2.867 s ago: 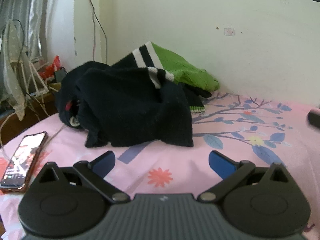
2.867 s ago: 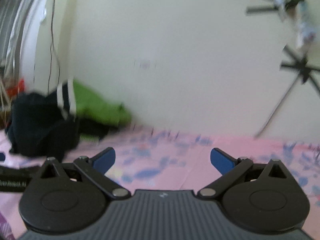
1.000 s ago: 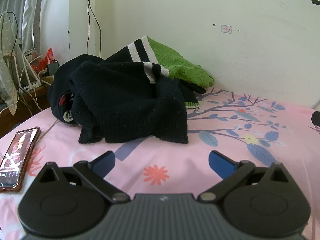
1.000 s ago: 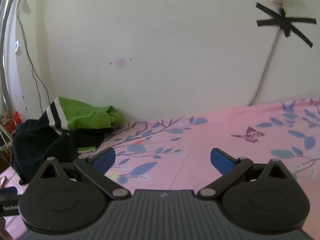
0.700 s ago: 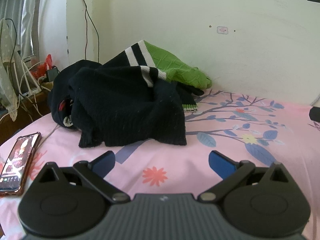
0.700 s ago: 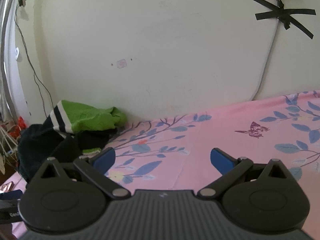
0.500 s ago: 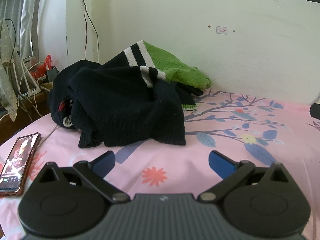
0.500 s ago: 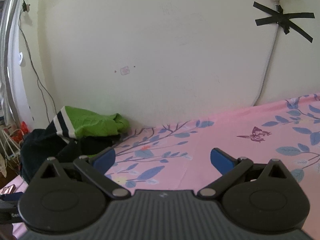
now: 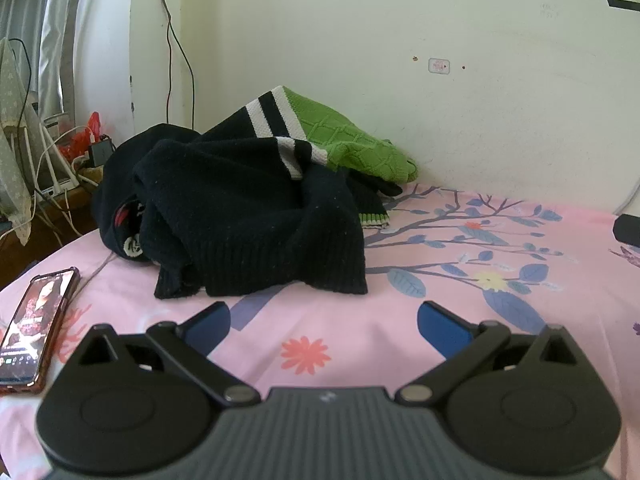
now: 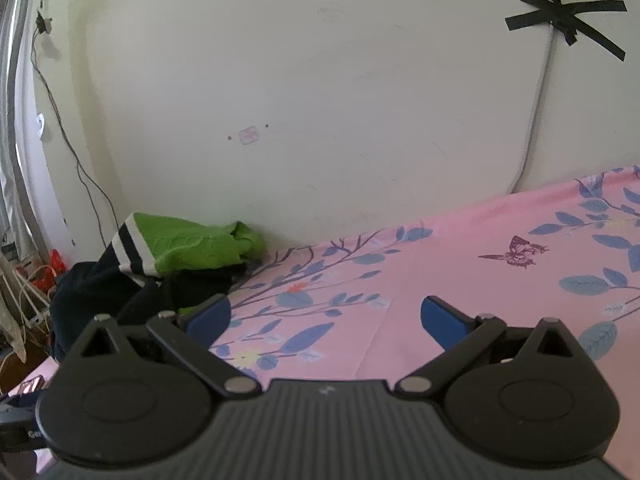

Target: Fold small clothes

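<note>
Grippers: two, left gripper (image 9: pixel 324 322) and right gripper (image 10: pixel 325 318), each with two blue fingers set wide apart, nothing between. Clothes pile (image 9: pixel 248 196): one heap; at least two garments distinguishable, one black knit sweater (image 9: pixel 256 232), one green knit with black-white striped band (image 9: pixel 340 140); exact garment count cannot be told. Phone (image 9: pixel 36 320): one. Pink floral bedsheet (image 9: pixel 500 280): one. Black tape cross (image 10: pixel 564 16) on wall: one.

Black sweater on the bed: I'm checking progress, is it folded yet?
Not folded. The black sweater lies crumpled in a heap against the green sweater; both grippers are open, empty.
</note>
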Demonstrator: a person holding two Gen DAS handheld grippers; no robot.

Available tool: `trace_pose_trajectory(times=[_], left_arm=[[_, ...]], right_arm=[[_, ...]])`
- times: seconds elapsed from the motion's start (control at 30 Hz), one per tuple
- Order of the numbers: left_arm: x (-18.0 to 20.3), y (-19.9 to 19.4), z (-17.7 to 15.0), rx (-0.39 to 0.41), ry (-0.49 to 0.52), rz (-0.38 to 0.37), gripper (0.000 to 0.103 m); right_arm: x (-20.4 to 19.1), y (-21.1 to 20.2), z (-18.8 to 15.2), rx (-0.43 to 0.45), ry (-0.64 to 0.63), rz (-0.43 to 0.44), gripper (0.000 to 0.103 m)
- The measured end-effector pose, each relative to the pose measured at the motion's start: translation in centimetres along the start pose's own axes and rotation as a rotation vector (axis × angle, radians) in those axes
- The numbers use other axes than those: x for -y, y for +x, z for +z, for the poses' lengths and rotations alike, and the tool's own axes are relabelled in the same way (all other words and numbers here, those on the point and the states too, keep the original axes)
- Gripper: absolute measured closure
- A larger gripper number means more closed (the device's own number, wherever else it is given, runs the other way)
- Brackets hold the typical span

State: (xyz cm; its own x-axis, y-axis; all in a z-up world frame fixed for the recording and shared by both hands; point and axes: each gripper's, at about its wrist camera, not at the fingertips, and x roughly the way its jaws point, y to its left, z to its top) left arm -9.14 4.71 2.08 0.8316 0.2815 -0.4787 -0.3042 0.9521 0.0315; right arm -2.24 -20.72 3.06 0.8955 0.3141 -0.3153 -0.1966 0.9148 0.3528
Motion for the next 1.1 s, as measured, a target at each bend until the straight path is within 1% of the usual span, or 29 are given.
trace_pose_trajectory(times=[0.33,0.5,0.63,0.73,0.77,0.87,0.93,1.0,1.07,1.1], left_arm=[[0.0,0.0,0.0,0.002,0.001,0.005,0.000],[-0.1,0.1,0.1,-0.007,-0.003,-0.001,0.000],[-0.4,0.7,0.3,-0.046,0.005,-0.052,0.000],[-0.9,1.5,0.7,-0.063,0.029,-0.100,0.000],[-1.1,1.7,0.9,-0.057,0.054,-0.100,0.000],[-2.4,2.0,1.3,-0.004,0.131,-0.064,0.000],[-4.2,2.2,1.5,0.026,0.151,-0.058,0.000],[-6.2,2.5,1.7,0.044,0.138,-0.049,0.000],[-8.2,3.0,1.7,0.049,0.074,-0.044,0.000],[-9.2,3.5,1.8,0.026,0.013,-0.061,0.000]], right_arm=[[-0.4,-0.1,0.0,0.014,-0.044,-0.014,0.008],[-0.2,0.0,0.0,0.016,-0.037,-0.017,0.011],[0.1,0.0,0.0,0.017,-0.026,-0.024,0.018],[0.4,0.0,0.1,0.020,-0.005,-0.031,0.025],[0.5,0.0,0.1,0.019,0.003,-0.036,0.029],[0.7,0.1,0.1,0.013,0.019,-0.046,0.032],[0.7,0.5,0.1,-0.008,0.026,-0.047,0.035],[0.8,1.5,0.4,-0.073,0.034,-0.038,0.038],[0.2,2.9,0.9,-0.144,0.056,-0.001,0.040],[-0.5,3.5,1.4,-0.161,0.060,0.026,0.040]])
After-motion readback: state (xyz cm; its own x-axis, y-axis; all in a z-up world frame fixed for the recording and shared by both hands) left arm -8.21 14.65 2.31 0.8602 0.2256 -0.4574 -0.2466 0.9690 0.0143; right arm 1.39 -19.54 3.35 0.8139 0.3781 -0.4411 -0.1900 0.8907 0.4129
